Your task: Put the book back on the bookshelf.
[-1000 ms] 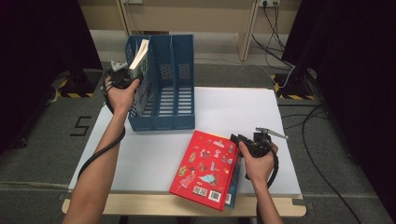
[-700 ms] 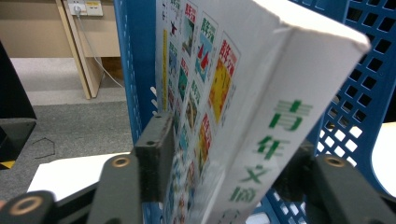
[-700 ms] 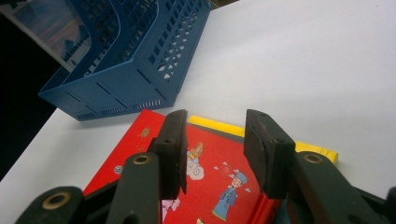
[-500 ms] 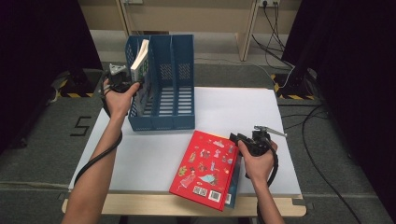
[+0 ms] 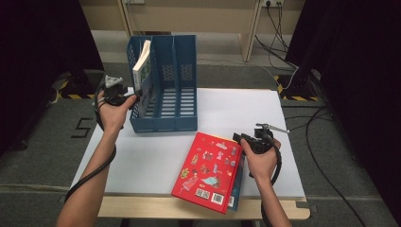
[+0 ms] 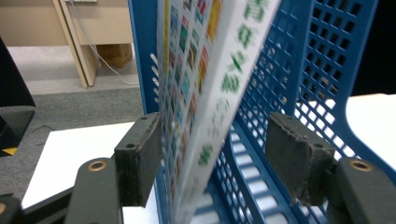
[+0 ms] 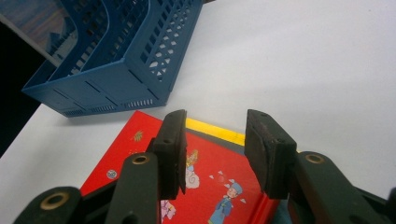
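Left claw apparently loose around book

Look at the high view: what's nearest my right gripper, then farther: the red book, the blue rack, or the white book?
1. Red book, right beside the right gripper.
2. Blue rack, up the table to its left.
3. White book, in the rack's far left slot.
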Available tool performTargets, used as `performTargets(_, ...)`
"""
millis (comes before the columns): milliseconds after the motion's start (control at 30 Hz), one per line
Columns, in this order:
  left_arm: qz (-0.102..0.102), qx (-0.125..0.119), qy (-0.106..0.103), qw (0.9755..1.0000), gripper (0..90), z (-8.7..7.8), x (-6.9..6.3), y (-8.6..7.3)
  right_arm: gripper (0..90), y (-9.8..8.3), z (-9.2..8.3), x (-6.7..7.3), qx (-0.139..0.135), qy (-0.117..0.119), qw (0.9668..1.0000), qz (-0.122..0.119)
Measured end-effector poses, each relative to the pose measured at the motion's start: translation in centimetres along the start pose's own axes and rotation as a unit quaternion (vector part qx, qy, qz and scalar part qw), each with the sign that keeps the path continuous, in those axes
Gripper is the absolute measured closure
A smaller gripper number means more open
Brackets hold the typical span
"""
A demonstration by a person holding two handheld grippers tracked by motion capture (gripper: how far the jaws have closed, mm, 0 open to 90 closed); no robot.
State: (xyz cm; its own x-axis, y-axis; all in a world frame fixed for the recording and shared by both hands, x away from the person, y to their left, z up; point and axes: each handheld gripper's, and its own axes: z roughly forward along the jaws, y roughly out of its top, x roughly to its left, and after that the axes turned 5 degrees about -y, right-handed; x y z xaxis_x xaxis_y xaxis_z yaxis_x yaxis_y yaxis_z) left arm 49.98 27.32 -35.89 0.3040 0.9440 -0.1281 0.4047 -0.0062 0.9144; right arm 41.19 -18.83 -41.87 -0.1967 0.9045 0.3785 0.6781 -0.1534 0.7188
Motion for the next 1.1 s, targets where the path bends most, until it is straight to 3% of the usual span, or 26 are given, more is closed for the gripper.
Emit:
performTargets(133, -0.007, 0.001, -0.022, 0.9997, 36.5, -1.0, -0.4, -1.3, 59.1, 0.1, 0.2, -0.1, 0.012, -0.007, 0.9999, 0.005)
performTargets(367, -0.009, 0.007, -0.033, 0.9994, 36.6, -2.4, -0.9, -3.3, 59.0, 0.2, 0.3, -0.2, 0.026, -0.016, 0.9995, 0.007)
performTargets(633, -0.004, 0.022, -0.062, 0.9978, 38.4, -3.2, -2.5, -5.2, 58.7, 0.2, 0.5, -0.8, 0.043, -0.029, 0.9986, 0.011)
performTargets(933, 0.012, 0.049, -0.095, 0.9942, 38.4, -3.3, -4.5, -7.2, 58.3, 0.2, 1.1, -1.4, 0.064, -0.044, 0.9968, 0.017)
performTargets(1100, 0.015, 0.068, -0.122, 0.9901, 39.3, -3.0, -5.9, -8.2, 58.0, -0.1, 1.5, -1.6, 0.08, -0.049, 0.9953, 0.024)
